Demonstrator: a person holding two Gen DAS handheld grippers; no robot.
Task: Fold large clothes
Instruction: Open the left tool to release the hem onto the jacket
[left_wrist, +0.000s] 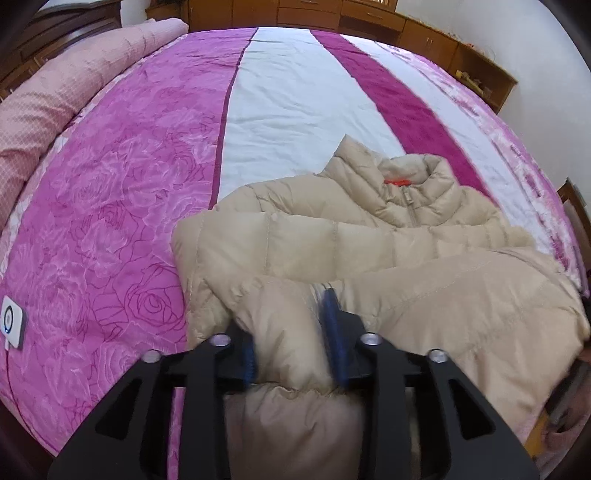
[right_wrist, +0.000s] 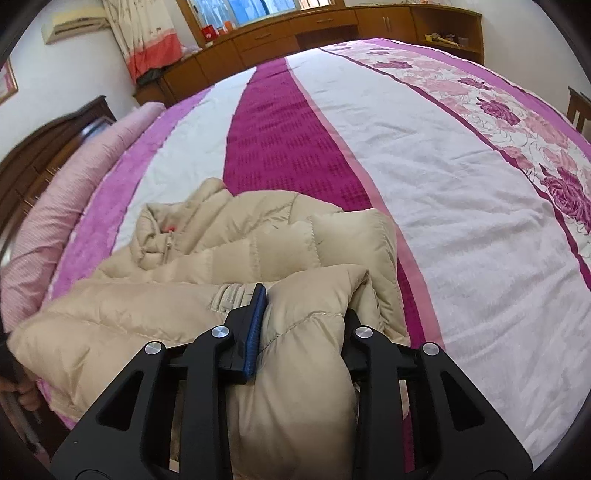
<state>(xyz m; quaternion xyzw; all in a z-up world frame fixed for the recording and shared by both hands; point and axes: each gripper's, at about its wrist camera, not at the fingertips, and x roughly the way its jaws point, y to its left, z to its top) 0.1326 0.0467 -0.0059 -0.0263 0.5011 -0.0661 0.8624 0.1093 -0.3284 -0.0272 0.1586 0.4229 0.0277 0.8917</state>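
Beige quilted down jacket (left_wrist: 369, 251) lies on the bed, lower centre-right in the left wrist view, lower left to centre in the right wrist view (right_wrist: 229, 251). Collar sits at the far end with the zip closed and an orange tag (left_wrist: 397, 182) inside the neck. A sleeve is laid across the chest.

Left gripper (left_wrist: 291, 332): fingers (left_wrist: 334, 325) with blue pads clamp a thick puffy fold at the jacket's near edge, bottom centre of frame. Fabric bulges between and below the pads. Slight motion blur on the right-hand pad.

Right gripper (right_wrist: 303, 317): same story, fingers (right_wrist: 256, 325) pinch a bulky fold of the jacket's near edge at bottom centre. Only the left-hand blue pad shows; the other is buried behind fabric.

Bedspread (left_wrist: 295, 103) under the jacket has pink rose-print, white and magenta stripes. Rolled pink quilt (left_wrist: 55, 99) runs along the upper left edge of the bed. White device with a round ring (left_wrist: 11, 321) sits on the bedspread at the far left edge. Wooden cabinets (right_wrist: 314, 33) line the top of both frames; curtain (right_wrist: 147, 40) and wall air-conditioner (right_wrist: 70, 24) at upper left in the right wrist view.
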